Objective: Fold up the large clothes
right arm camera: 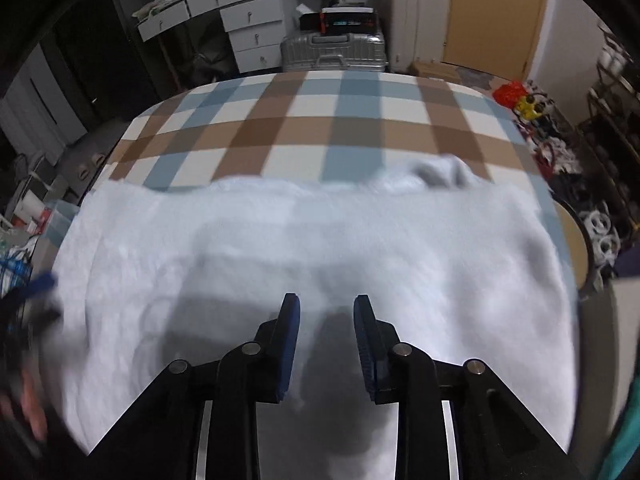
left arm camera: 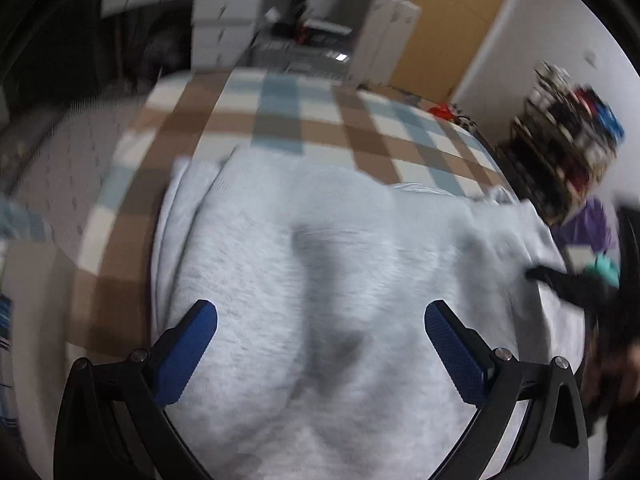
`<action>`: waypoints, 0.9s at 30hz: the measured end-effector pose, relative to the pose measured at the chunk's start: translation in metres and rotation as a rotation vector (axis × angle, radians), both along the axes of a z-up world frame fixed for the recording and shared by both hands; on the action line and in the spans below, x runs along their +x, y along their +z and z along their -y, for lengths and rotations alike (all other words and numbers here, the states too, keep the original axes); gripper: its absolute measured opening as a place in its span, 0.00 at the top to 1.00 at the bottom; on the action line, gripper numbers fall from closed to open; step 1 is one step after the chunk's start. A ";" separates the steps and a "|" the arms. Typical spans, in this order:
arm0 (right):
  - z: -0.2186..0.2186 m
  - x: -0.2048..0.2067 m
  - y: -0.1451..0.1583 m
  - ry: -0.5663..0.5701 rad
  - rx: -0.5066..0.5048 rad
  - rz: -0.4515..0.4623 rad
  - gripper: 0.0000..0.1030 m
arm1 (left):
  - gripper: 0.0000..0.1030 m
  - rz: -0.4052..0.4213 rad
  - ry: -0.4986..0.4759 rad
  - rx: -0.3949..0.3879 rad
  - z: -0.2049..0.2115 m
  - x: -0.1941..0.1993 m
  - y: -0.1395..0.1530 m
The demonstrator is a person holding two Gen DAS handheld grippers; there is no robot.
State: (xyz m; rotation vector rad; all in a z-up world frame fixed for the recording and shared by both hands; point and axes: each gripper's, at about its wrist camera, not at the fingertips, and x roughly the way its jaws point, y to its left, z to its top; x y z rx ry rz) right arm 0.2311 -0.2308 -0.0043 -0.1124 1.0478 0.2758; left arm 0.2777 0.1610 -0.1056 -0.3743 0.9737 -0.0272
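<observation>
1. Pale grey fleece, the garment (right arm camera: 312, 240) covers the near half of the checked bedcover (right arm camera: 320, 120), from 9 o'clock to 3 o'clock in the right wrist view.
2. The left gripper (left arm camera: 320, 320) hangs released, jaws wide, nothing between them.
3. The right gripper (right arm camera: 326, 308) is narrowed but holds nothing; a gap shows between its pads.
4. Risk: a shallow pinch could catch only the top layer, so the fold drags crooked.
5. Bunched cloth at 1 o'clock may stay rumpled under a fold.
</observation>
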 end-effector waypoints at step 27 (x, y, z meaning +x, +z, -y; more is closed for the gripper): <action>0.118 -0.113 -0.072 -0.200 0.288 -0.086 0.57 | 0.01 0.071 -0.197 0.252 0.121 -0.051 0.006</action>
